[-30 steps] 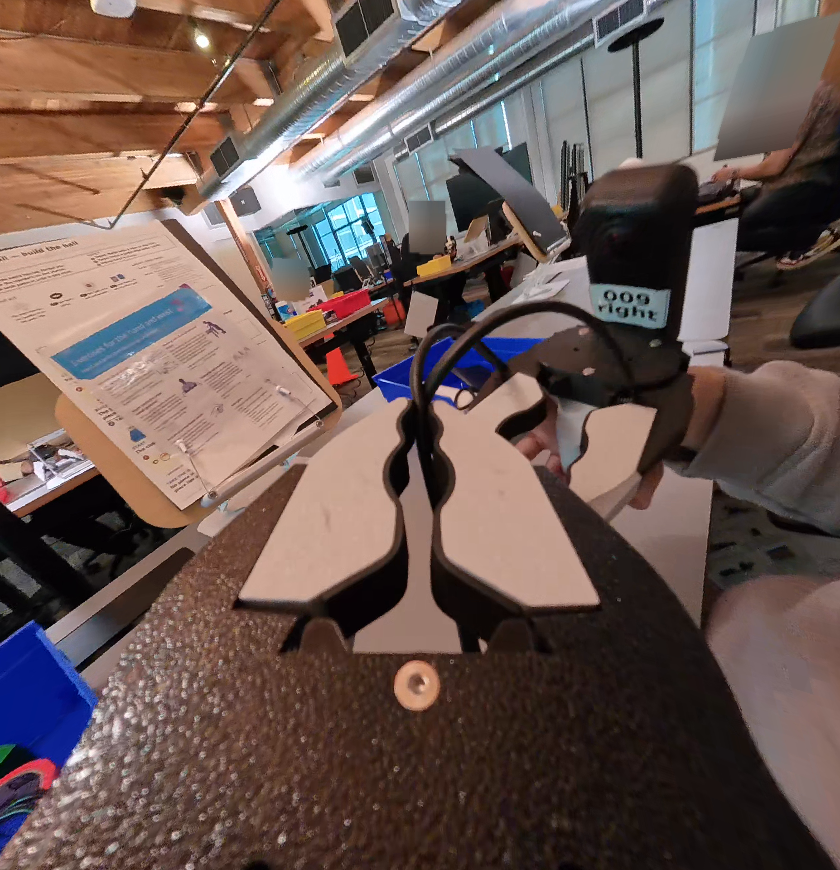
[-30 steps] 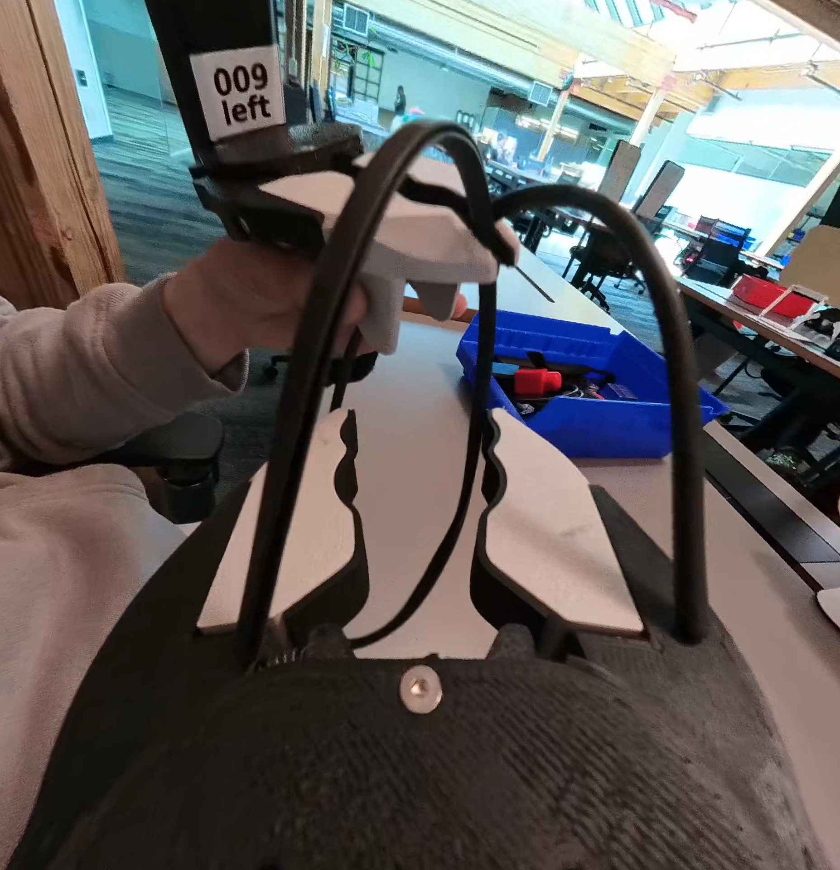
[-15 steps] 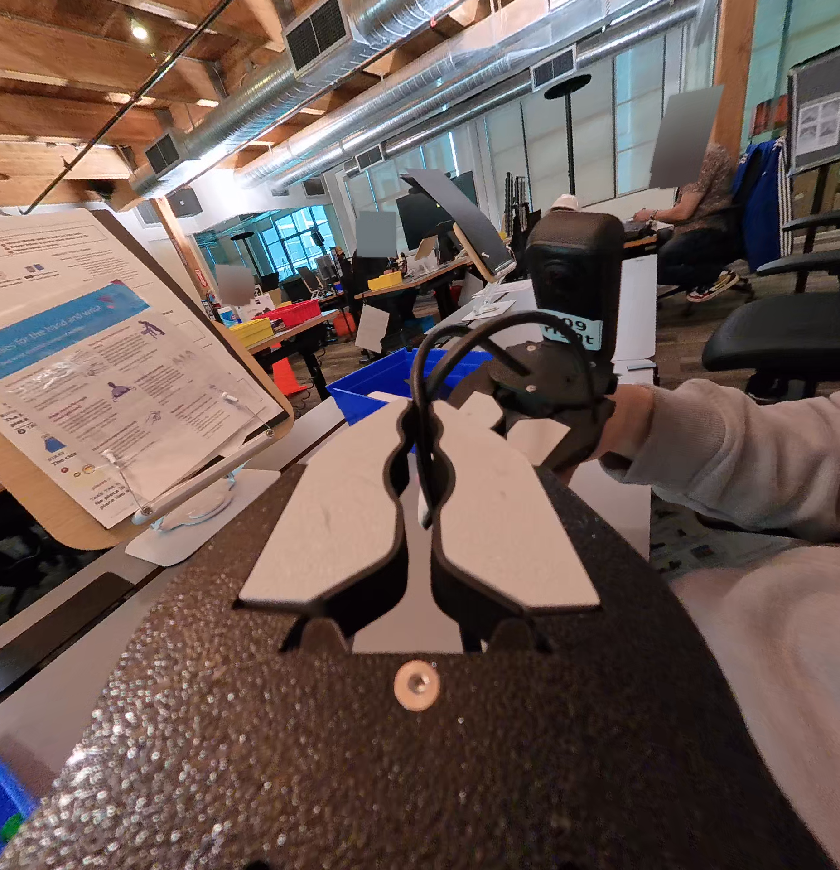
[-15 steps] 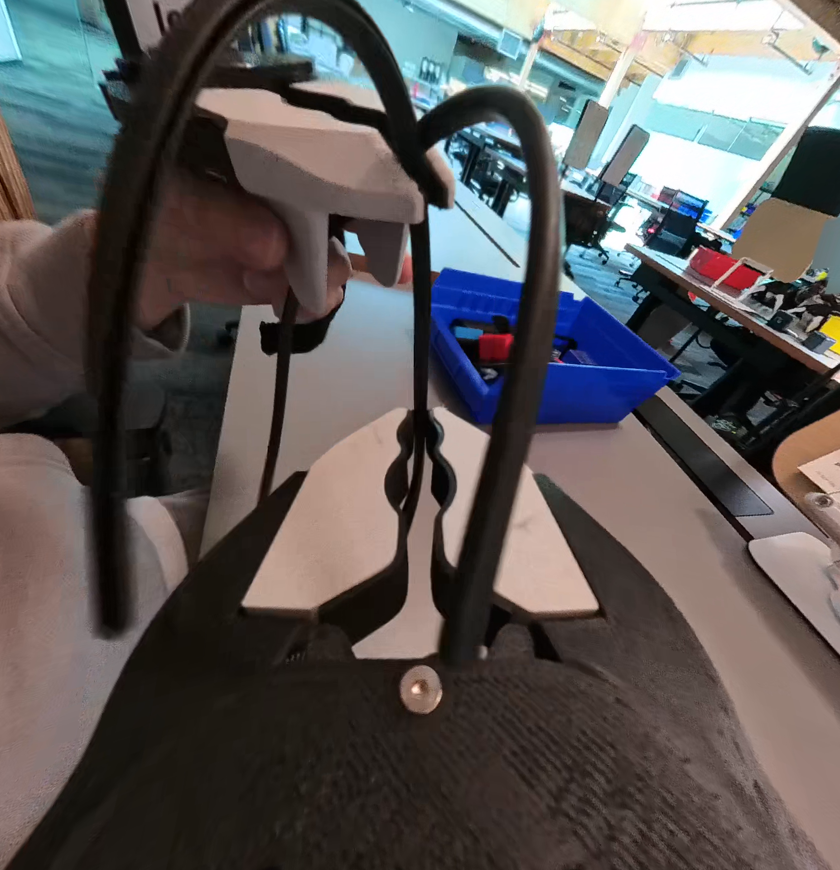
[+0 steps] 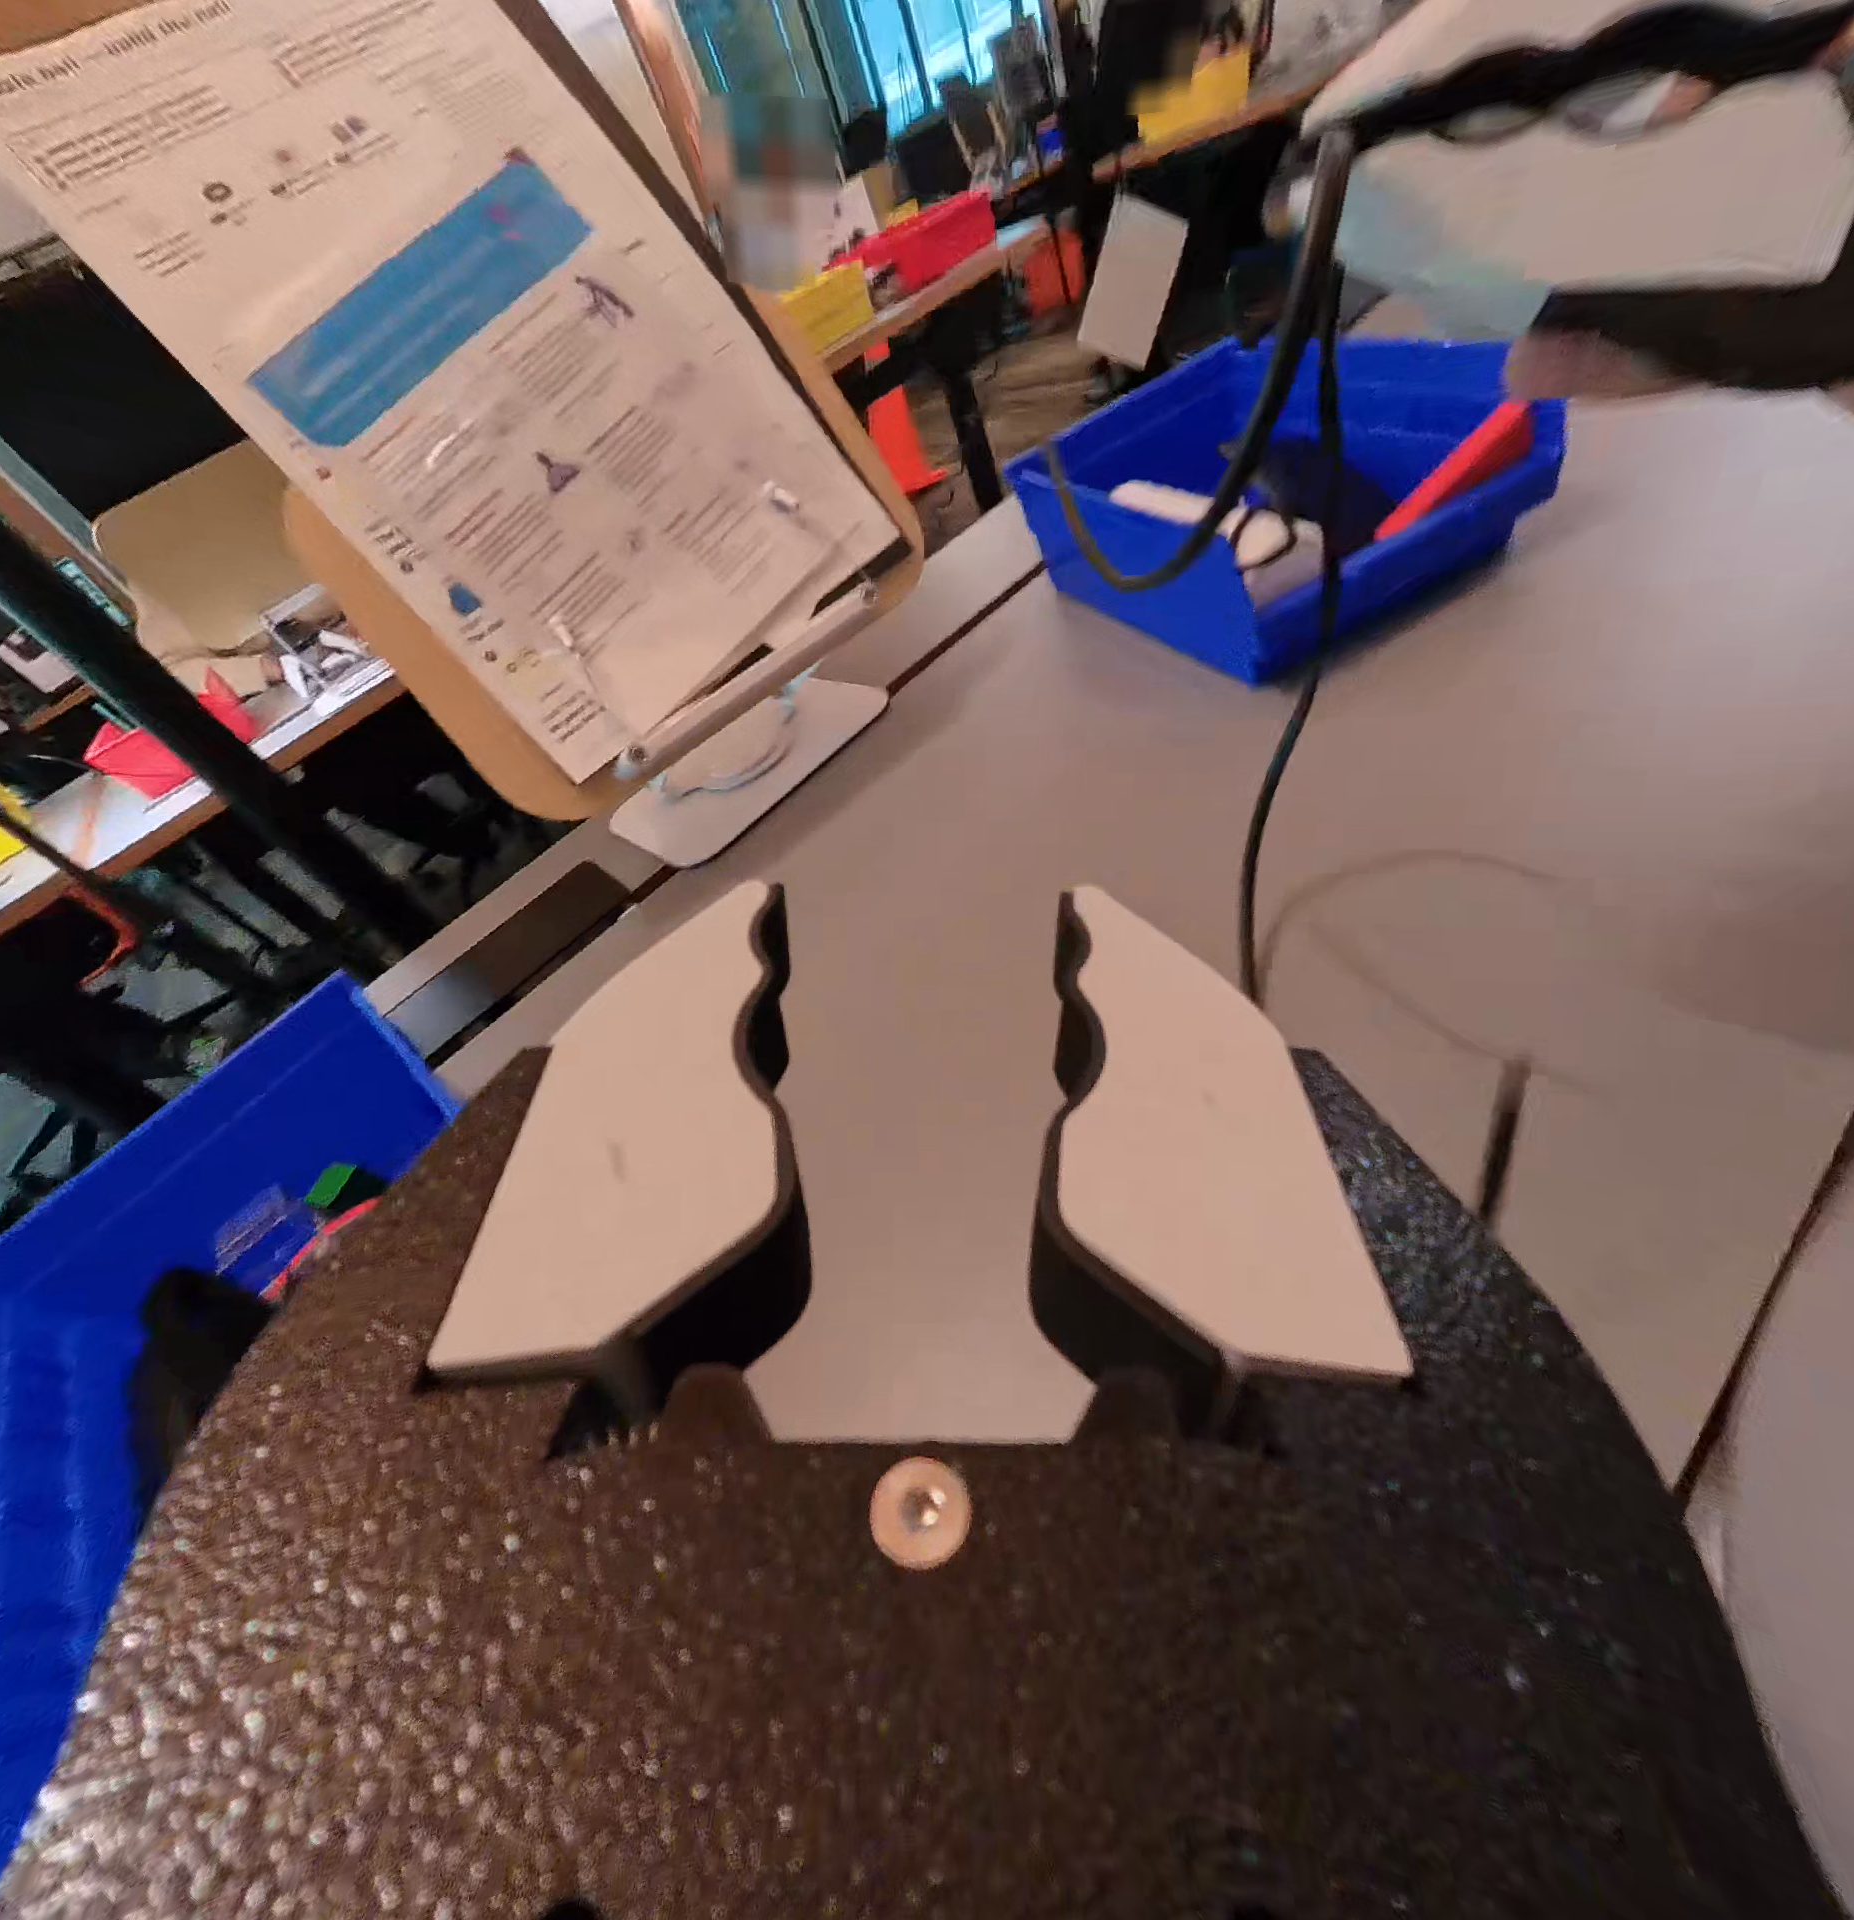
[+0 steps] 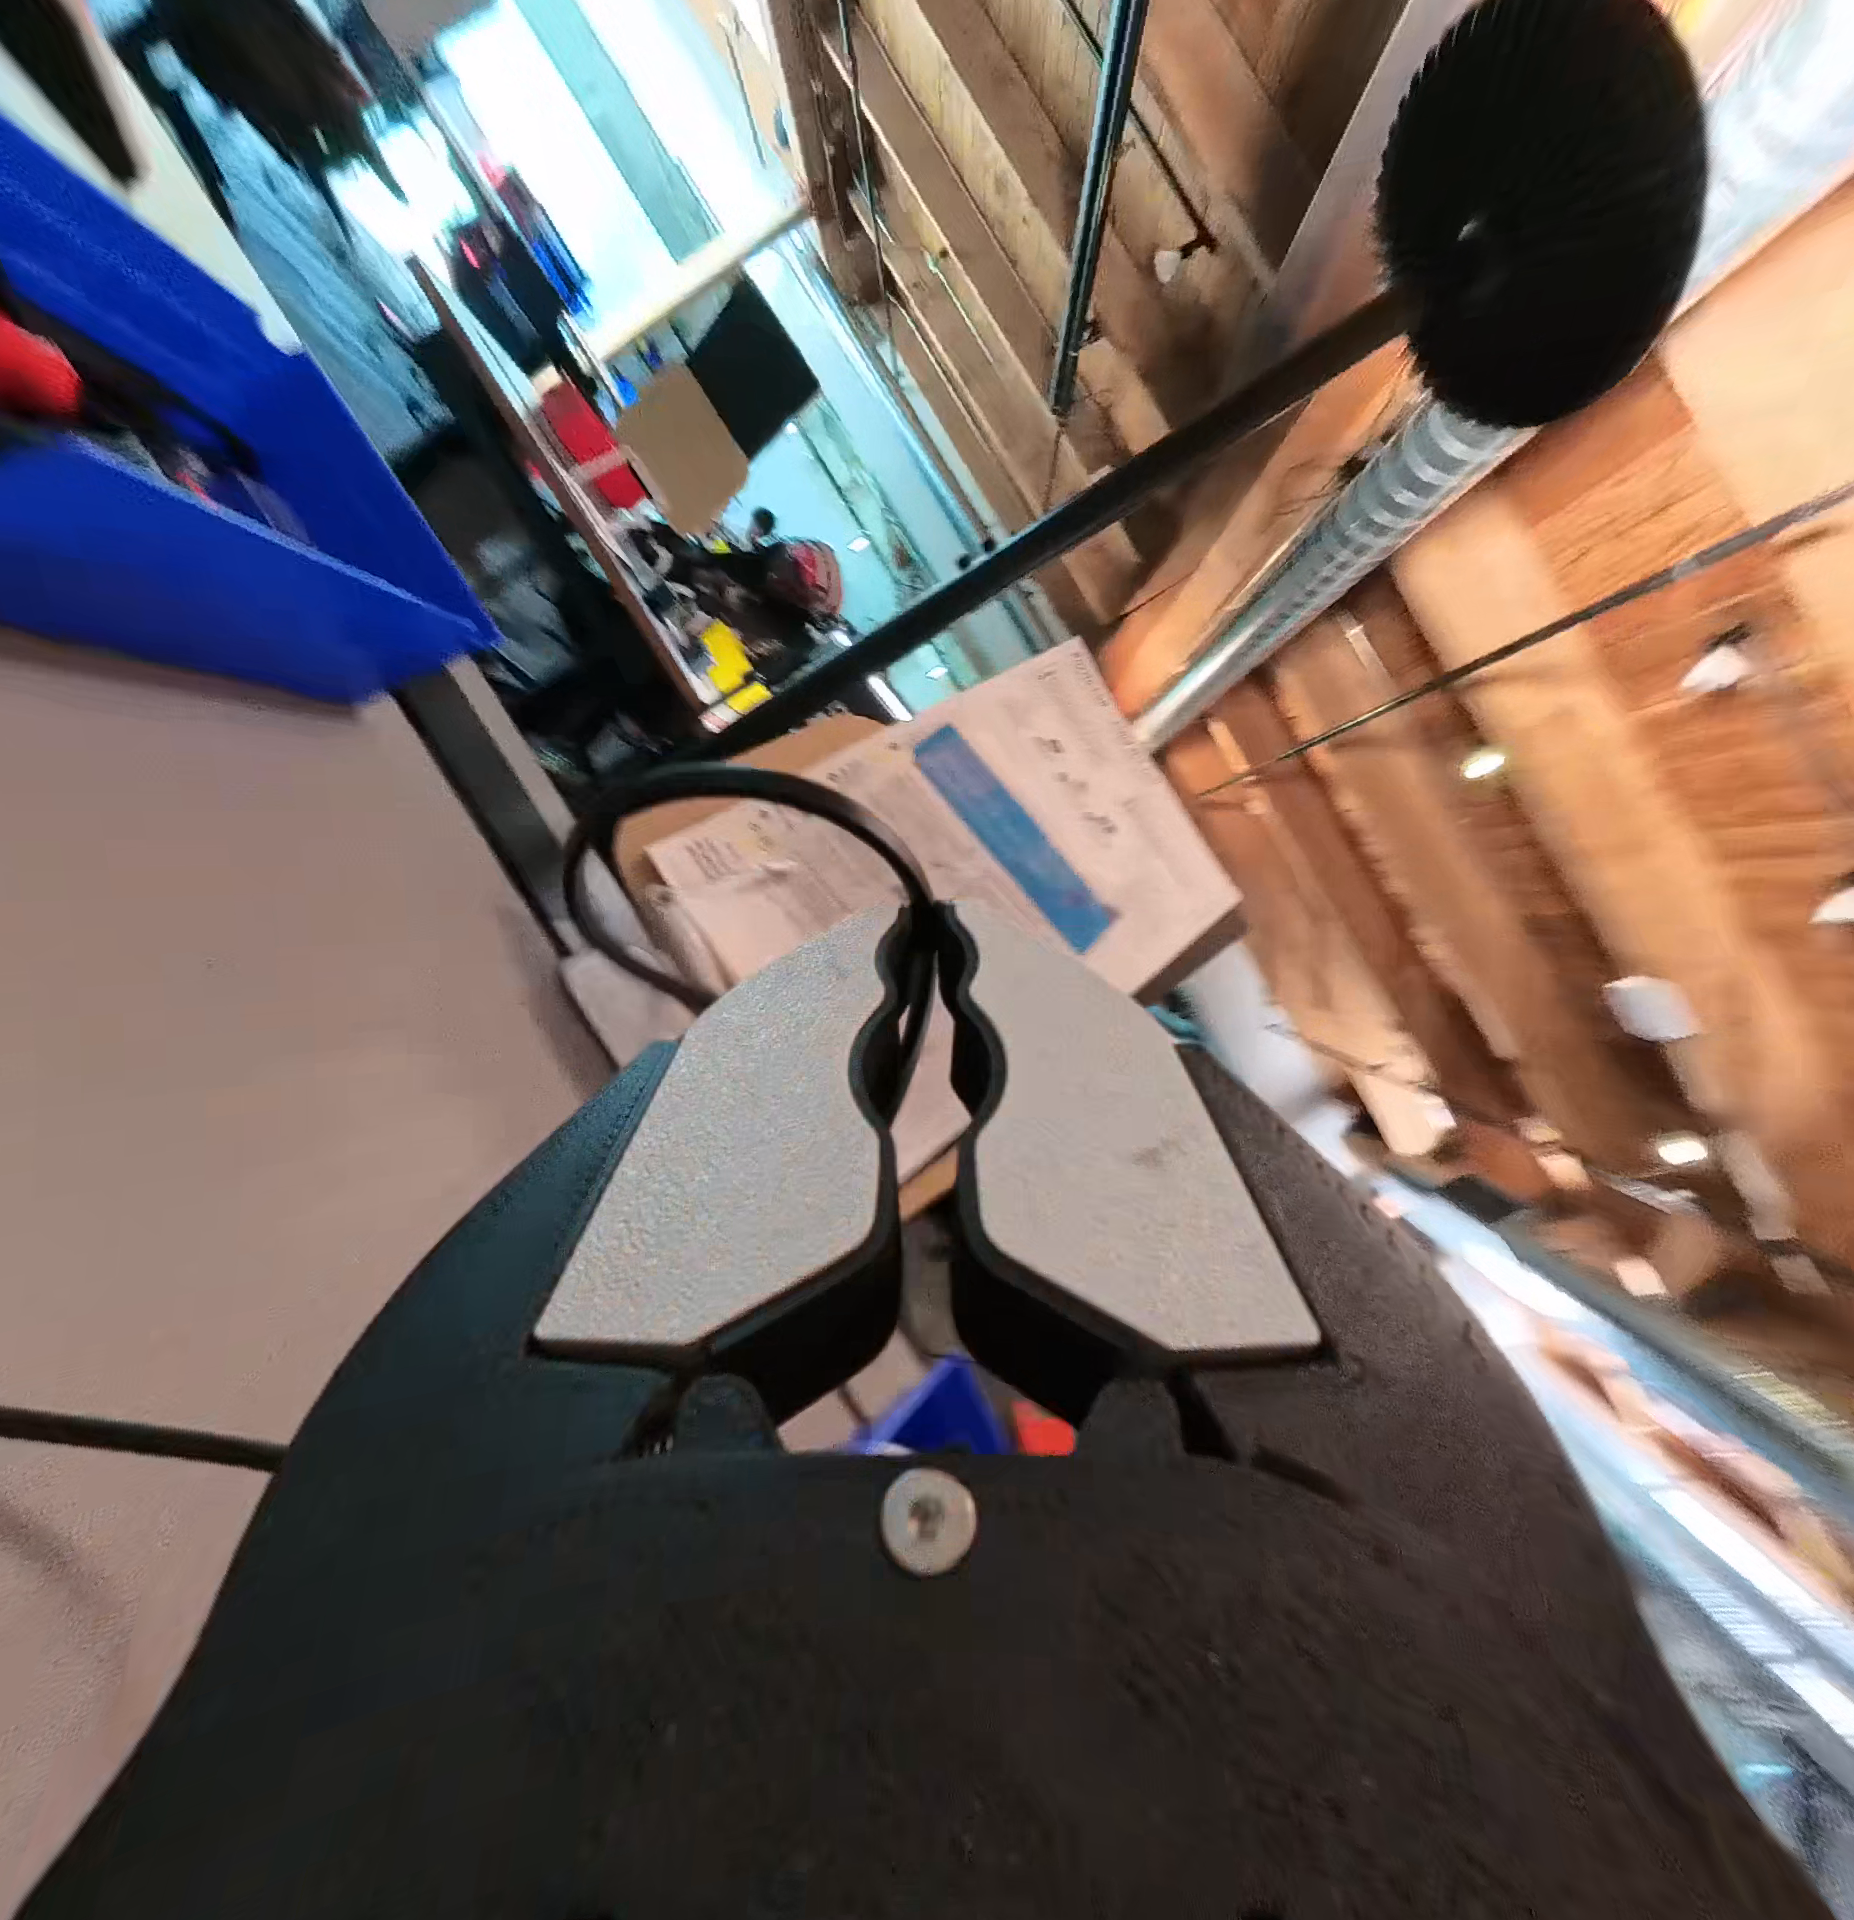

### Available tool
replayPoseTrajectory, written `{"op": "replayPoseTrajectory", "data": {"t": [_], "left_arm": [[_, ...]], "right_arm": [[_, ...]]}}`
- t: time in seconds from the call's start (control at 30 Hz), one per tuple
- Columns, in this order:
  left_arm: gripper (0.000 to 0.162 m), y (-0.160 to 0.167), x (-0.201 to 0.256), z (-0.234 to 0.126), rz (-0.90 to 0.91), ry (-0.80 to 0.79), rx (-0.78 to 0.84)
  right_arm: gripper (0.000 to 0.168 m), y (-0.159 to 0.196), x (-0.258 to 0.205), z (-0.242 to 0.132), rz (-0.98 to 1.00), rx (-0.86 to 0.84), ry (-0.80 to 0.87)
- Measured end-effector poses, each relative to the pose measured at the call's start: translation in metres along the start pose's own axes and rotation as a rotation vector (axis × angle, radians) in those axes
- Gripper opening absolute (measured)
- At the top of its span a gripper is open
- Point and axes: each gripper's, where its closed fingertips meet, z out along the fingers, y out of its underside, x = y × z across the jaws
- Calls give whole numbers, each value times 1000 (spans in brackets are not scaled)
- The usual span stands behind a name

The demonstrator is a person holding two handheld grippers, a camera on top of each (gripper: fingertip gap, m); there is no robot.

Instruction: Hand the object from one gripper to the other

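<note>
- The left gripper stands with its 2 fingers spread well apart and nothing between them — only bare grey table shows through the gap.
- The right gripper has its fingers pressed together on the black cable, pinched right at the tips; a loop of it arches out ahead of the fingers and curls back down to the left.
- In the left wrist view the right gripper sits high at the upper right, blurred, and the cable hangs down from it in 2 strands in front of the blue bin. The longer strand trails down toward the table beside the left gripper's right finger; whether it touches the surface I cannot tell.
- Judged from this, the hand-over itself looks done: the cable is carried by 1 gripper alone, the right one, and the left one is free of it and apart from it.
- What may be left is little — carrying the cable clear or setting it down, if that is wanted; the task sentence asks for no more than the pass.
- The paper sheet on its stand and a 2nd blue bin at the left play no part.
</note>
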Motion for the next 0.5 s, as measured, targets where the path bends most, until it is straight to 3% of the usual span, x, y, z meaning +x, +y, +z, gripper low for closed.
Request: {"op": "replayPoseTrajectory", "data": {"t": [0.13,0.23,0.4,0.5], "left_arm": [[45,-28,30,1,-31,106,150],[43,-31,45,6,73,99,147],[37,-23,64,13,172,151,93],[20,-21,72,14,131,211,95]], "right_arm": [[3,-20,-22,0,-208,77,-11],[4,-34,-50,2,-254,112,-80],[3,-49,-74,0,-250,147,-141],[3,-51,-75,0,-210,158,-153]]}}
